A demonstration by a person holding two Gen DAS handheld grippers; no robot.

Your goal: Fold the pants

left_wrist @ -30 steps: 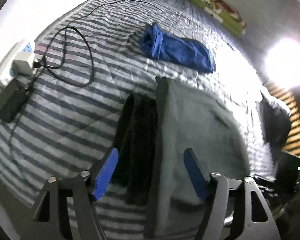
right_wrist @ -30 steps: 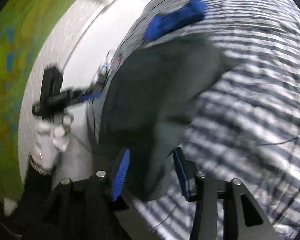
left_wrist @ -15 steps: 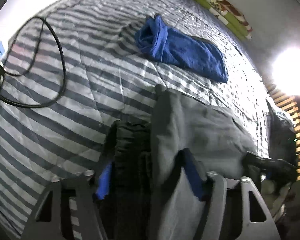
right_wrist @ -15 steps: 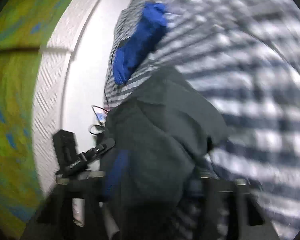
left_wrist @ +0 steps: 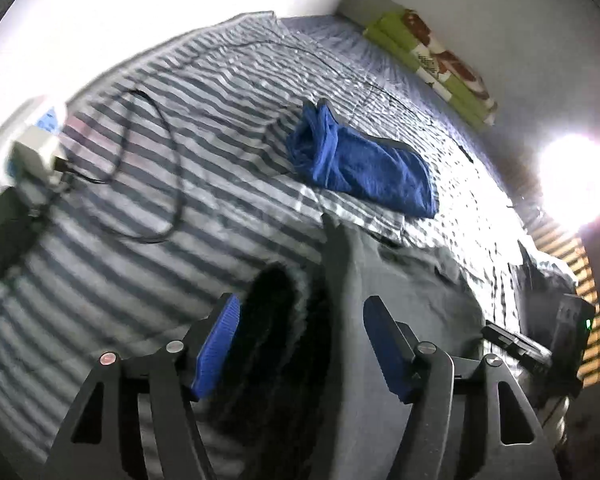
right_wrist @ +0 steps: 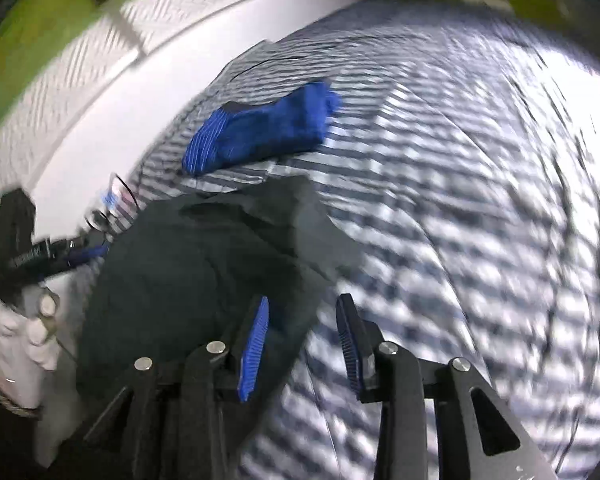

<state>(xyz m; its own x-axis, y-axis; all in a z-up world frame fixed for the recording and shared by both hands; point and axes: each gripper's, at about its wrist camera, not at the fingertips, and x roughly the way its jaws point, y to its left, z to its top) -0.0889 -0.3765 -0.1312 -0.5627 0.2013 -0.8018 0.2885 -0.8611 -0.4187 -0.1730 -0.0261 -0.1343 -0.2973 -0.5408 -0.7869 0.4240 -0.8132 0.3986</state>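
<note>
Dark grey pants lie folded on the striped bed, their black inner side showing at the left edge. My left gripper hovers over that edge. Its jaws are opening, and the cloth lies below and between the blue pads without being pressed. In the right wrist view the pants fill the lower left. My right gripper stands at their right edge, jaws opening, left pad over the cloth and right pad over the bedding. The left gripper shows there too, held by a white-gloved hand.
A folded blue garment lies just beyond the pants. A black cable loops to a white charger at the left. Green printed bedding lines the far wall. A bright lamp glares at the right.
Half a second ago both grippers were closed on the pants. Both have since opened and let the cloth go. The left has drawn back; the right has swung right, off the edge.
</note>
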